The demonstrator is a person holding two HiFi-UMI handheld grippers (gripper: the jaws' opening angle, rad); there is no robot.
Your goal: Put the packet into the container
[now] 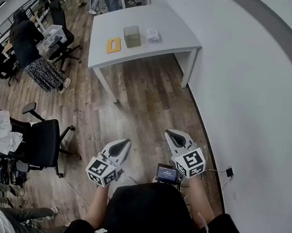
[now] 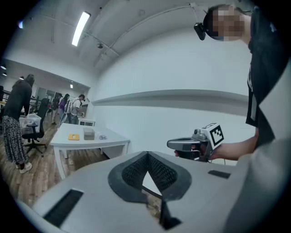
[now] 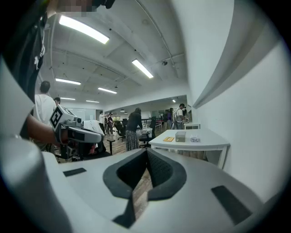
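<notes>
In the head view, the left gripper point(image 1: 127, 142) and right gripper point(image 1: 168, 134) are being held over the floor, well apart from the table point(image 1: 170, 24). The yellow packet point(image 1: 113, 45) is lying near the table's near edge, just beside the container point(image 1: 132, 35). In the left gripper view, the fingers point(image 2: 132, 171) are being pressed together on nothing. In the right gripper view, the fingers point(image 3: 159, 172) are likewise being held together, empty. The table is probably best approached squarely, with one gripper opened before the packet's edge is reached.

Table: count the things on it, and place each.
3: yellow packet left, grey container middle, small pale bundle right, in the head view. None seems hidden.
</notes>
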